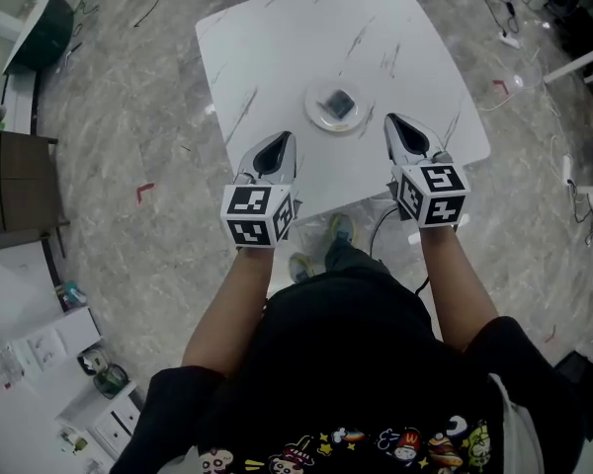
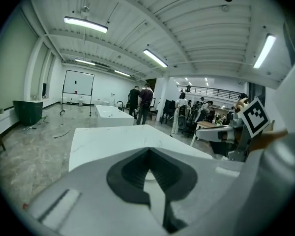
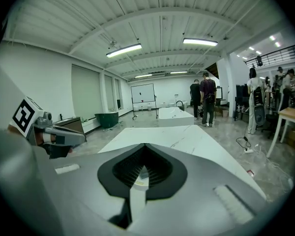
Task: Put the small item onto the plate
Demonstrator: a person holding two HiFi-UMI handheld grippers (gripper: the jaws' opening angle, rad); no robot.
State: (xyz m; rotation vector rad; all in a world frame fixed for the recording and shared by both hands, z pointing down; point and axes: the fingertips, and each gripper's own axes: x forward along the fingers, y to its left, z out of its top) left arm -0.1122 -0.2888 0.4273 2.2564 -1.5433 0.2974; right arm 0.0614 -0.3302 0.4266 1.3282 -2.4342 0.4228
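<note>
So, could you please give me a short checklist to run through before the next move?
1. The small item is on the plate: ok, it lies near the middle.
2. The left gripper is empty: ok, jaws together, nothing between them.
3. The right gripper is empty: ok, jaws together, nothing held.
4. Both grippers are apart from the plate: ok, one at each side, not touching it.
5. The plate sits well in from the edge of the table: ok.
6. The small item lies flat: cannot tell, too small.
</note>
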